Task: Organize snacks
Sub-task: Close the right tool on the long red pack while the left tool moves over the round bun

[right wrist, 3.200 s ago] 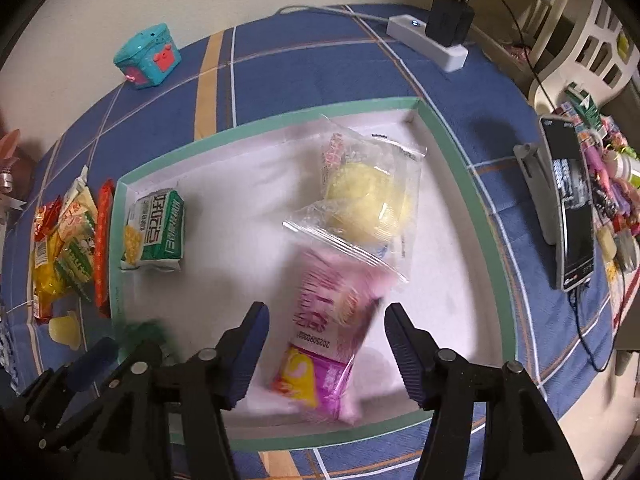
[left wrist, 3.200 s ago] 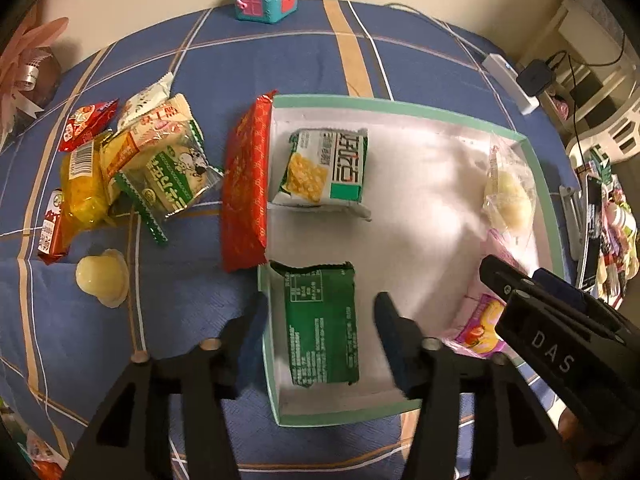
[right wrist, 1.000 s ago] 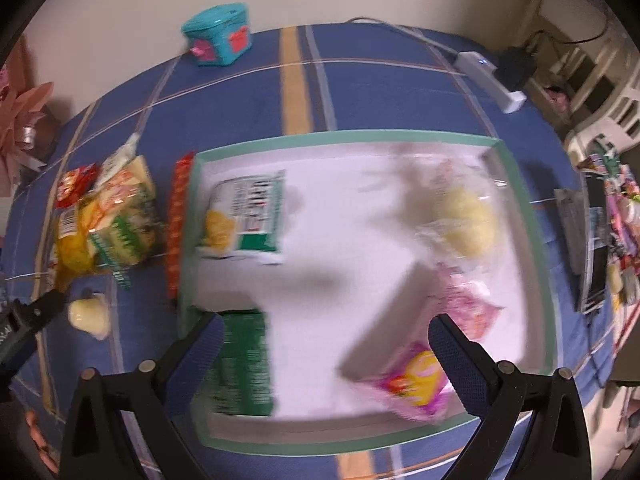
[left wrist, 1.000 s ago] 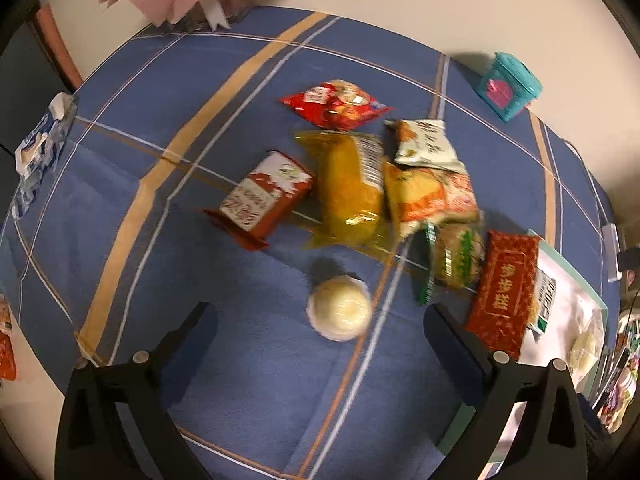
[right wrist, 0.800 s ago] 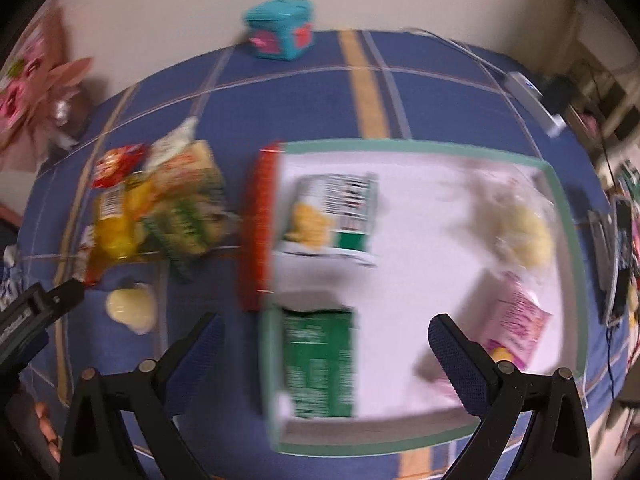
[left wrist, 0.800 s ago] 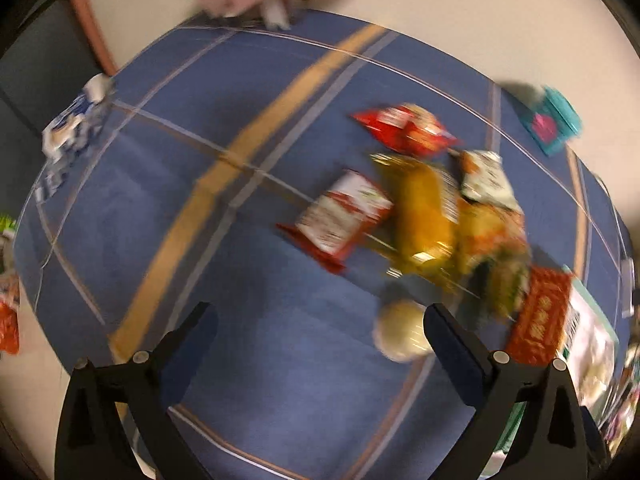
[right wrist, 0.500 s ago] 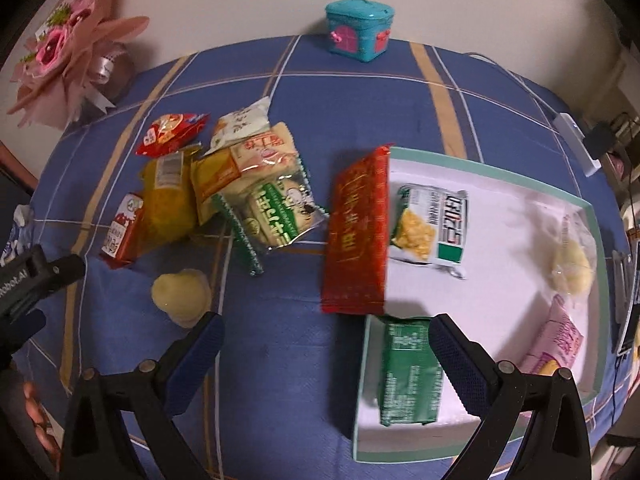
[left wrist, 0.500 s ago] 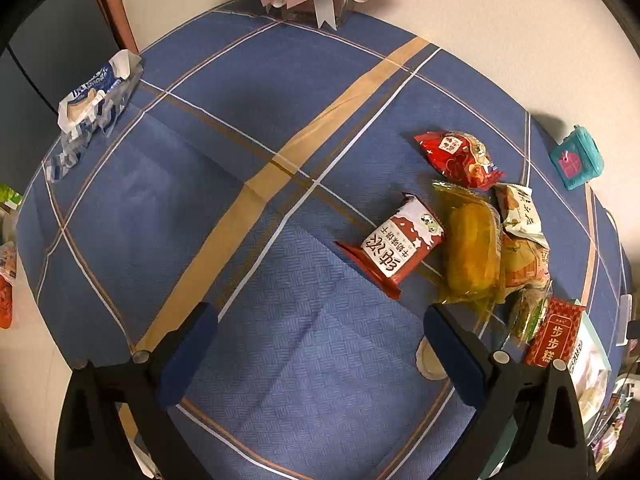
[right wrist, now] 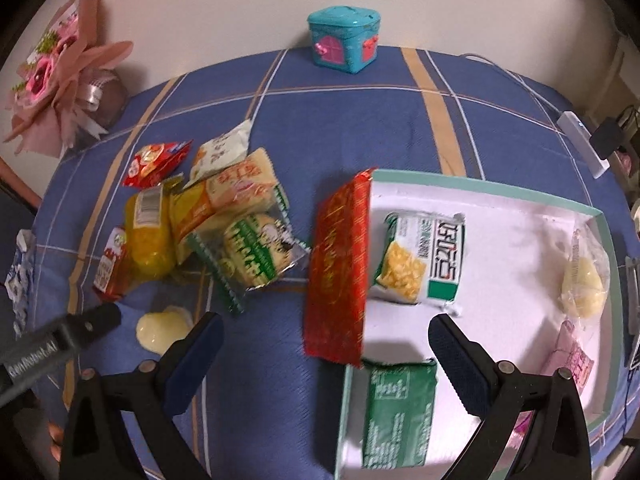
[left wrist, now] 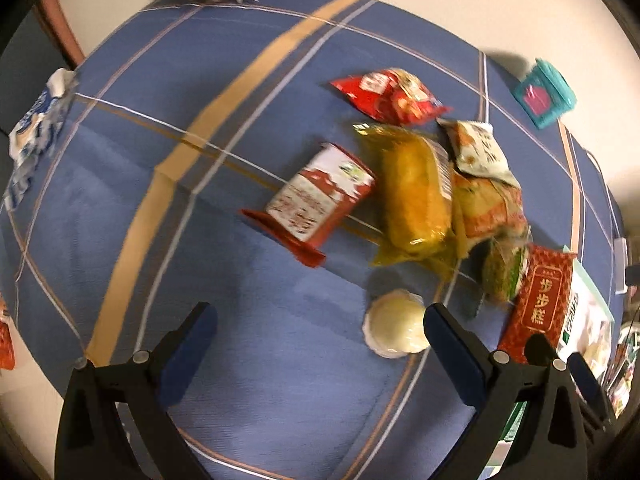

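A heap of snacks [left wrist: 424, 188] is seen left of the tray [right wrist: 520, 192], a pale jelly cup [left wrist: 396, 330] lying nearest. Jaws are spread wide on the left gripper [left wrist: 320, 344] and right gripper [right wrist: 326, 344]; nothing is held.

A blue tablecloth [right wrist: 352, 128] crossed by tan and white stripes is seen throughout. At upper centre of the right wrist view a teal box [right wrist: 344, 38] with pink doors is shown; at right, a white tray [right wrist: 500, 196] rimmed in mint green; beside it, a red packet [right wrist: 340, 268] with gold print.
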The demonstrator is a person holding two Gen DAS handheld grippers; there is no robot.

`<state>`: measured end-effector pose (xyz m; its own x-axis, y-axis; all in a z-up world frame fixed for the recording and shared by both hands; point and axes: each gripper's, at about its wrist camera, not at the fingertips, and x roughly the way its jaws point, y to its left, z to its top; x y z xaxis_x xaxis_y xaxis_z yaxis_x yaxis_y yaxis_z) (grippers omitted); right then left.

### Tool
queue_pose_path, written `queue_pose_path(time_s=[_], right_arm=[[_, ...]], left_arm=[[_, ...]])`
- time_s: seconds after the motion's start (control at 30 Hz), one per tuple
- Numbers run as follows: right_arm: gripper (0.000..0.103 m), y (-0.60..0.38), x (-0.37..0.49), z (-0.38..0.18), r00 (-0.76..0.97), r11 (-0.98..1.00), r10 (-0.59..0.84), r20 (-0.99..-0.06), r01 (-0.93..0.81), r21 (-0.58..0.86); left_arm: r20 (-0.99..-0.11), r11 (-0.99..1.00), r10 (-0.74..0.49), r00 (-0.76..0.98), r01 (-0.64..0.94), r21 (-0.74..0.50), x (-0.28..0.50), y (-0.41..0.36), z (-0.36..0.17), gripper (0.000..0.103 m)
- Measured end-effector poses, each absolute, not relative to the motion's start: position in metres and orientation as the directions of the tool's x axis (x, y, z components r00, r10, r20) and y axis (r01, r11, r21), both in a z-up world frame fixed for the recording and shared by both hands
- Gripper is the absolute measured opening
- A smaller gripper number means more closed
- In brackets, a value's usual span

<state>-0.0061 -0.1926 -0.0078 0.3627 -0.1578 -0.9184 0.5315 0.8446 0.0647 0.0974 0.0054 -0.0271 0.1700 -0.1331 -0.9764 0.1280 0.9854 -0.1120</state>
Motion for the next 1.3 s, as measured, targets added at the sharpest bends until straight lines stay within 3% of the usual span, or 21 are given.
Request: queue_pose_path(time_s=[0.13,0.33,0.7,0.8,0.87,1.07,1.3], right_arm=[[0.101,-0.197,-0.005,-0.009,0.382,0.840,-0.133,-0.915,0.533,0.100],[0.086,-0.194,-0.001,-0.012,0.405,0.849,-0.079,-0.911,0.506,0.152],[0.081,-0.179,0.005,-0.010,0.445,0.870,-0.019,-0.895,0.448,0.205],[0.068,-0.180,0.005,-0.010,0.444,0.872,-0.031,-0.895,0.450,0.193],[0.053,-0.181,0.005,-0.012,0.438,0.871,-0.052,-0.898,0.459,0.173],[0.032,-0.188,0.005,-0.022,0.427,0.865,-0.067,-0.902,0.475,0.161],[0.025,-0.187,0.009,-0.034,0.410,0.872,-0.071,-0.909,0.468,0.143]], left_arm=[[-0.977,0.984,-0.140,0.163,0.135,-0.119,0.099,0.001,-0.030,0.102],[-0.976,0.984,-0.150,0.158,0.118,-0.132,0.101,0.000,-0.031,0.102],[-0.976,0.984,-0.159,0.149,0.103,-0.144,0.100,-0.001,-0.033,0.102],[-0.976,0.983,-0.168,0.139,0.093,-0.156,0.100,0.001,-0.034,0.102],[-0.975,0.982,-0.176,0.133,0.091,-0.165,0.098,0.004,-0.034,0.102],[-0.971,0.976,-0.203,0.125,0.109,-0.190,0.094,0.000,-0.037,0.102],[-0.982,0.972,-0.171,0.084,0.174,-0.155,0.092,-0.024,-0.053,0.102]])
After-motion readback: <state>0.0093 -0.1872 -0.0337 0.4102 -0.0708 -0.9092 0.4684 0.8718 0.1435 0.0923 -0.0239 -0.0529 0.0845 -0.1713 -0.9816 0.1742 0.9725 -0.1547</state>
